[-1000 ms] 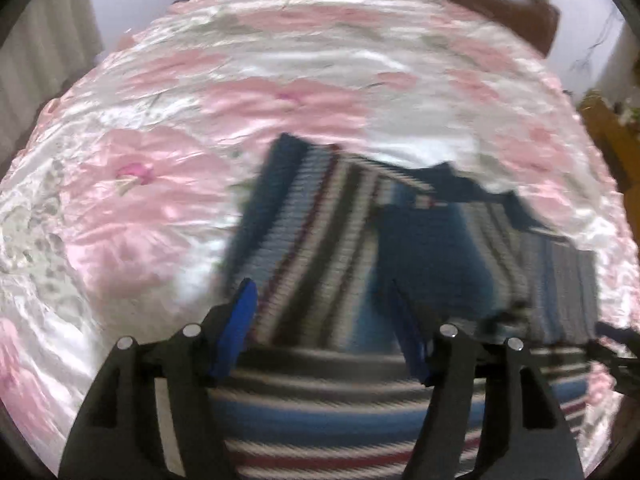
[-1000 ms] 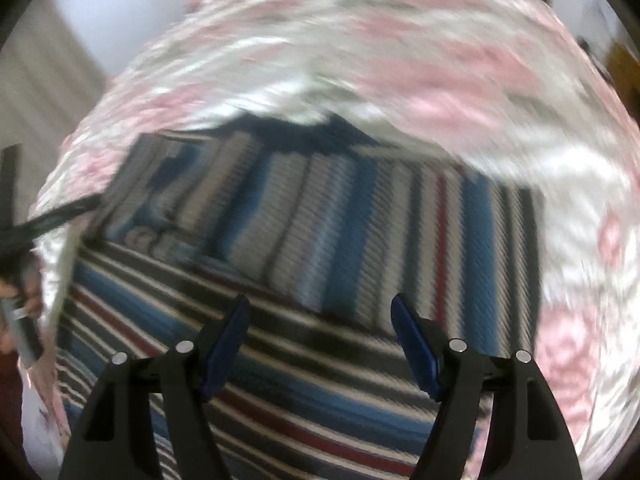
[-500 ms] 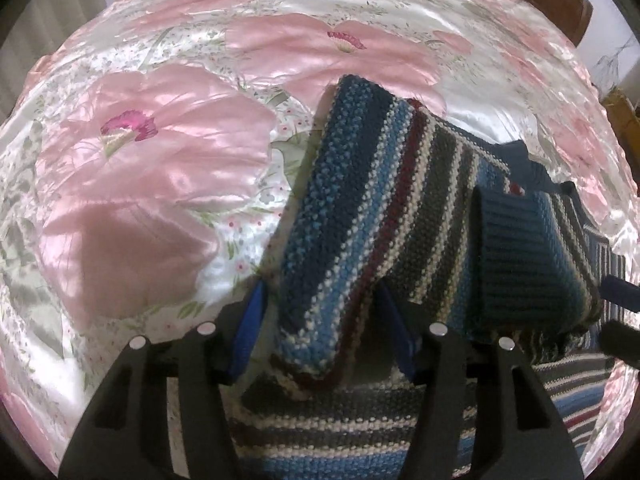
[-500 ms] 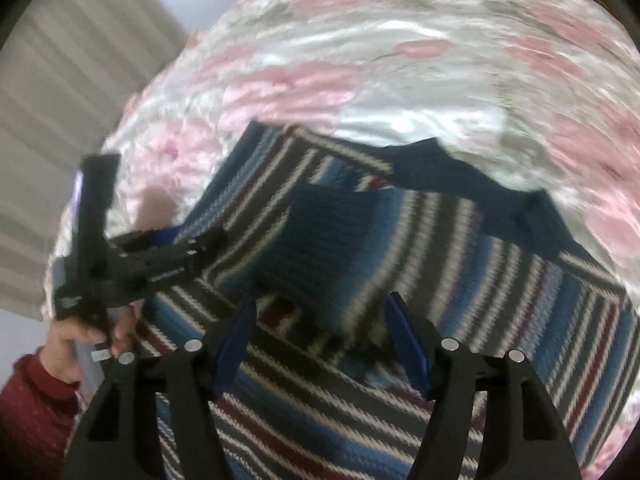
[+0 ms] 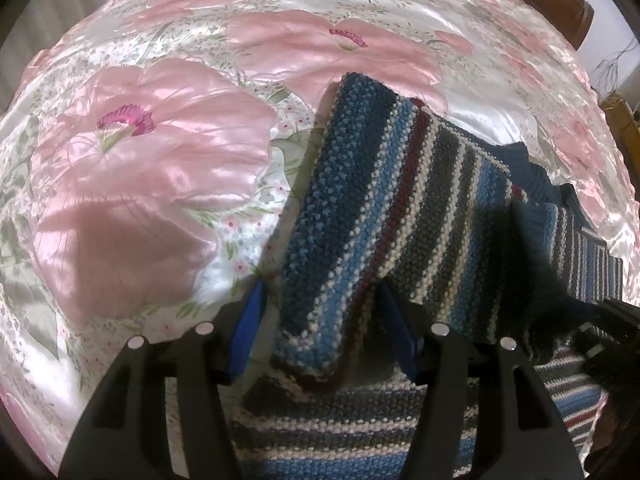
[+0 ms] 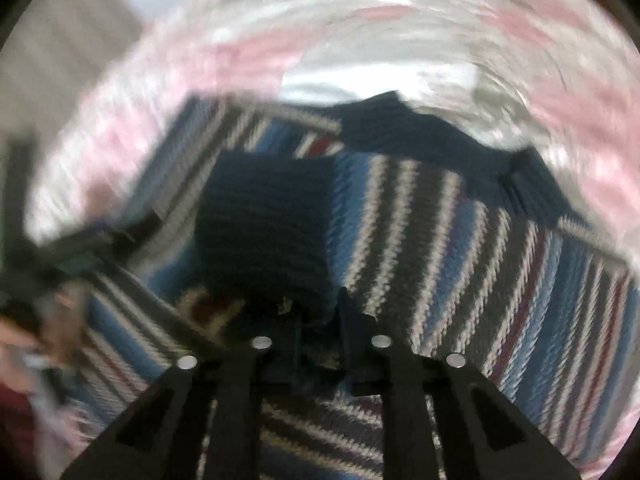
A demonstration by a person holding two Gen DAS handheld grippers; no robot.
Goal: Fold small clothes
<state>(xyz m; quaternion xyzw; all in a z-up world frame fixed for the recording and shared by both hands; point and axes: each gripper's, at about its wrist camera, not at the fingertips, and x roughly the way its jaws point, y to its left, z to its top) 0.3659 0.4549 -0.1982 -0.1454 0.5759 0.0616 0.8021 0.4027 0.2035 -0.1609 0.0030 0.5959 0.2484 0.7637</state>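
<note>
A knitted sweater (image 5: 400,200) striped in blue, white, grey and dark red lies on the pink floral satin bedspread (image 5: 160,168). Its left side stands up as a thick fold. The end of that fold sits between the blue fingers of my left gripper (image 5: 320,328), which is open, with a thin gap at the left finger (image 5: 248,324). In the blurred right wrist view, the sweater (image 6: 460,248) fills the middle. My right gripper (image 6: 320,320) is shut on the dark navy sleeve cuff (image 6: 264,232), which lies across the sweater's front.
The bedspread (image 6: 360,20) stretches far on the left and beyond the sweater. A brown wooden headboard (image 5: 576,8) edges the far right. A person's hand and red sleeve (image 6: 24,360) with the other gripper show at the left of the right wrist view.
My right gripper went from open above the sweater to shut on the navy cuff. The left gripper moved in low around the raised fold and its fingers narrowed slightly.
</note>
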